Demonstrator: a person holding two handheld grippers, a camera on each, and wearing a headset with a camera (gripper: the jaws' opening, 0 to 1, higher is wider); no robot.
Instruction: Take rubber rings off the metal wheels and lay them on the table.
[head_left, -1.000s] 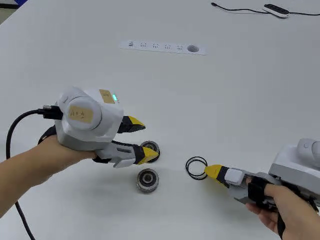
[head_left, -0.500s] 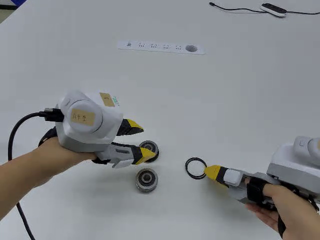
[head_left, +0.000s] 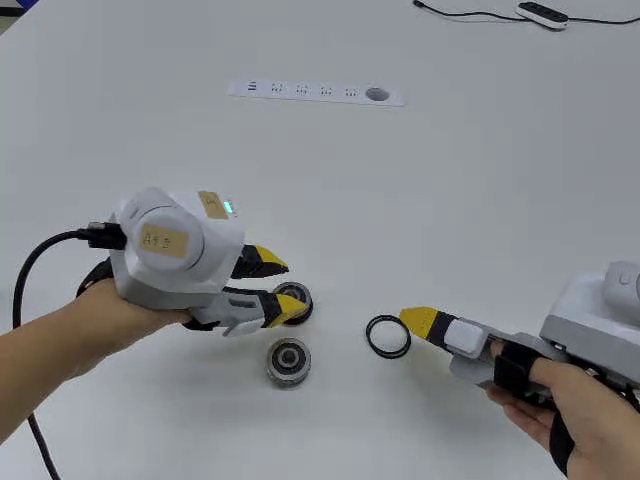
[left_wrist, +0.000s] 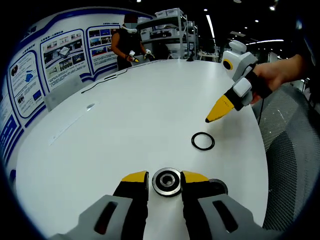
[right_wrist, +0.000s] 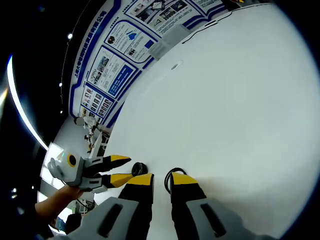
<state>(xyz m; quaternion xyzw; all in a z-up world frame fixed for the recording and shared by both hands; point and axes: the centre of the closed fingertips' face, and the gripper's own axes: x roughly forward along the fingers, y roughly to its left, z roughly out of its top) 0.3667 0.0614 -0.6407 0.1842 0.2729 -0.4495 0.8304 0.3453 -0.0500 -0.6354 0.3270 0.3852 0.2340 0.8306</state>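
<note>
Smooth white table (head_left: 450, 200); metal wheel (left_wrist: 166, 181) between left gripper (head_left: 280, 286) jaws; thin black ring (head_left: 388, 337).

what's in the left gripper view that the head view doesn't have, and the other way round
Left gripper view: wall posters, shelving and a person standing at the table's far end.
Head view: the black cable running to the left tongs and the tan labels on their housing.
Both: the metal wheel between the left tongs, the rubber ring lying on the table, and the right tongs' yellow tip beside it.
</note>
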